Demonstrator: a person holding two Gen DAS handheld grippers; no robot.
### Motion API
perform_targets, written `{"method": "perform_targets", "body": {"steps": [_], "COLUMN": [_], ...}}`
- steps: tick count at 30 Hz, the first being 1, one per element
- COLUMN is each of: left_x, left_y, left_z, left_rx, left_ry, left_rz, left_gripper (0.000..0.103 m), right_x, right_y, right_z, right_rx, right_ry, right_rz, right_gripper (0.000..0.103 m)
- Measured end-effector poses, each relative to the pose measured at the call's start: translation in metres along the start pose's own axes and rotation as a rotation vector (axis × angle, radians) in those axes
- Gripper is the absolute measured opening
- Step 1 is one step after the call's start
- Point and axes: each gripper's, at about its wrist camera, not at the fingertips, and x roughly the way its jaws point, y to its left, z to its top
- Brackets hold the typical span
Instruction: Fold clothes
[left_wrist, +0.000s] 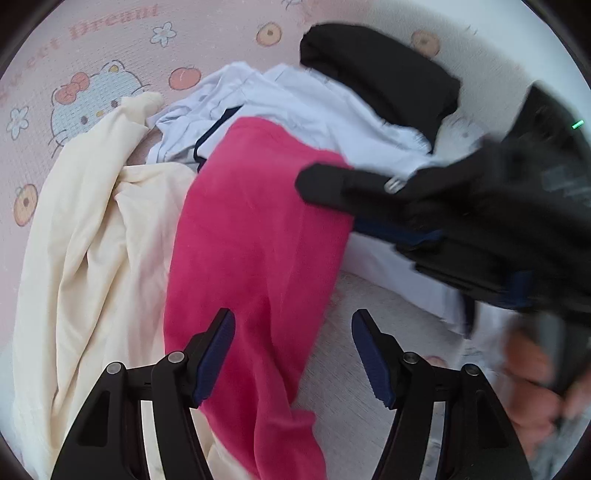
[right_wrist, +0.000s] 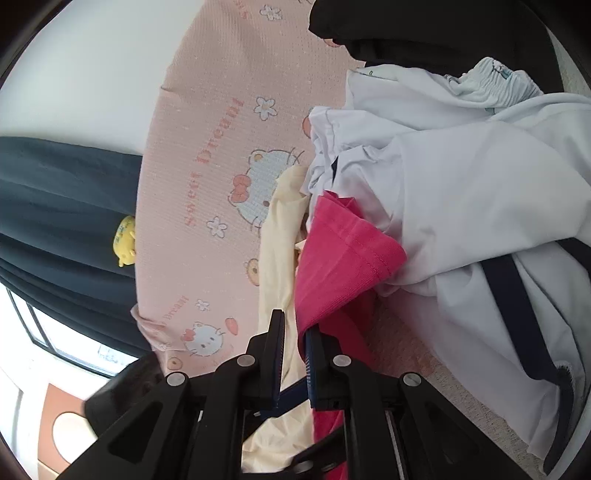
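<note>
Pink garment (left_wrist: 255, 236) lies mid-pile on bed sheet (left_wrist: 110, 55), cream cloth at 9 o'clock; soft, light, limp. Right gripper (right_wrist: 295, 354) pinching its edge; left gripper (left_wrist: 293, 354) spread above it. Judged best hold: hem corners.

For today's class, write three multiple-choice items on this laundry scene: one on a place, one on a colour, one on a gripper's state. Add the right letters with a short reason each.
1. Where does the black garment lie?
A. at the far side of the pile, on the white garment
B. under the cream garment
C. off the bed, on the floor

2. What colour is the garment between the left gripper's fingers?
A. green
B. pink
C. grey

3. How is the left gripper?
A. shut on the cream garment
B. shut on nothing
C. open

Answers: 1 A, its dark bulk rests on the white cloth's far edge; 2 B, the pink garment runs between them; 3 C, the fingers stand wide apart.
</note>
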Motion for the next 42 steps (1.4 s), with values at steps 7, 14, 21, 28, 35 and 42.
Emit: {"method": "perform_targets", "body": {"steps": [7,14,21,28,35,42], "left_x": [0.025,0.028,0.029,0.030,0.030,0.005], "left_y": [0.027,0.030,0.029,0.033,0.035,0.032], "left_z": [-0.004,-0.018,-0.020,-0.019,-0.018,-0.012], "left_rx": [-0.105,-0.087,-0.087,-0.090,-0.102,-0.111], "left_ry": [-0.011,-0.090,-0.116,-0.117,-0.132,-0.173], "left_rz": [0.174,0.177,0.186,0.171,0.163,0.124], "left_gripper": [0.047,0.046,0.048,0.048,0.047,0.012], "right_x": [0.001,0.012,0.020,0.060,0.089,0.085], "right_y": [-0.002,-0.026,-0.022,-0.010,0.018,0.042], "right_z": [0.006,0.005,0.016,0.024,0.019,0.001], "right_rx": [0.005,0.095,0.129,0.078,-0.232,-0.506], "right_ry": [0.014,-0.013,0.016,0.157,0.239,0.242], "right_rz": [-0.036,-0.117,-0.031,-0.095,-0.347,-0.527], "right_gripper": [0.009,0.040,0.051,0.051,0.032,0.008]}}
